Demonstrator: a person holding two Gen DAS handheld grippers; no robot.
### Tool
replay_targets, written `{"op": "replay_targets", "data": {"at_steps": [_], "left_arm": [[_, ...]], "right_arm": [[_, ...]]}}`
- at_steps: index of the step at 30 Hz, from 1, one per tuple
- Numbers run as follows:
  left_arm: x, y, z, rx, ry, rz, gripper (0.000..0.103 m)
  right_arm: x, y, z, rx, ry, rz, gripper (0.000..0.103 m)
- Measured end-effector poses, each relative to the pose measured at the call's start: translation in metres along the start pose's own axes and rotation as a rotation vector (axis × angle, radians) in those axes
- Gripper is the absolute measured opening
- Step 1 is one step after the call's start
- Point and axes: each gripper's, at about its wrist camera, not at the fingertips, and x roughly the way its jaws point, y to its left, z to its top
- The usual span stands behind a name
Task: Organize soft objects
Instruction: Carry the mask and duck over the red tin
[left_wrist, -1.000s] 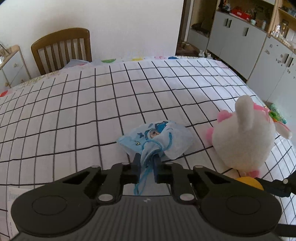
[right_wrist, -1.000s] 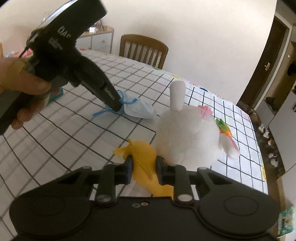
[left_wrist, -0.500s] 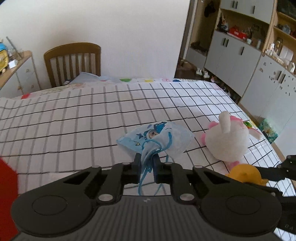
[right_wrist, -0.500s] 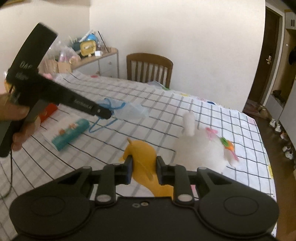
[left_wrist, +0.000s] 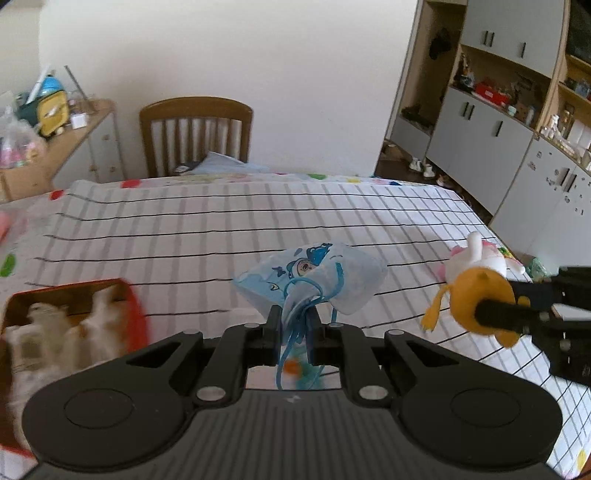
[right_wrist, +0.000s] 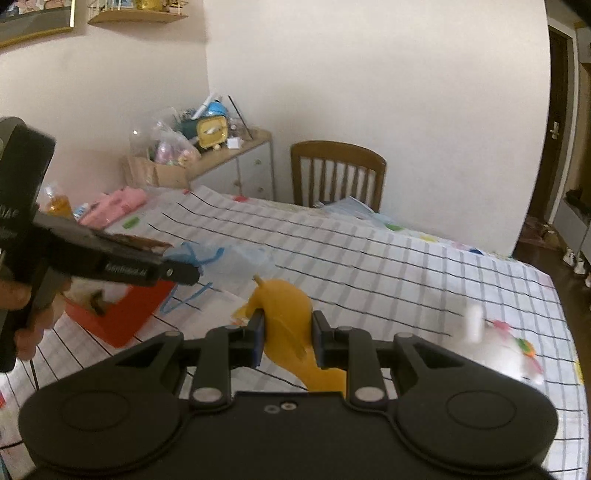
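My left gripper (left_wrist: 293, 319) is shut on a light blue cartoon face mask (left_wrist: 314, 275) and holds it above the checked tablecloth (left_wrist: 221, 236); the mask also shows in the right wrist view (right_wrist: 229, 258). My right gripper (right_wrist: 288, 332) is shut on a yellow soft toy (right_wrist: 286, 310), lifted off the table; the toy also shows in the left wrist view (left_wrist: 476, 295). A red box (left_wrist: 129, 306) with white plush items inside stands at the left. A white bunny plush (left_wrist: 476, 254) sits near the table's right edge.
A wooden chair (left_wrist: 195, 129) stands at the far side of the table. A cluttered sideboard (left_wrist: 55, 140) is at the far left, grey cabinets (left_wrist: 498, 140) at the right. Pink items (right_wrist: 114, 206) lie at the table's far left corner.
Both grippers have risen and swung left with their loads. The red box has come into view at the left, and the bunny plush now lies further away.
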Motion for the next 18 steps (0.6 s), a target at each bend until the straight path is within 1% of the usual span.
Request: {"op": "replay_targets", "data": {"at_steps": [9, 18], "left_arm": [[-0.046, 0.076, -0.015, -0.042, -0.013, 0.052, 0.012], [-0.071, 0.138, -0.026, -0.085, -0.019, 0.11, 0.012]], "right_arm": [[0.027, 0.065, 0.035, 0.006, -0.02, 0.076, 0.025], [0.061, 0.119, 0.059, 0.031, -0.009, 0.153, 0.025]]}}
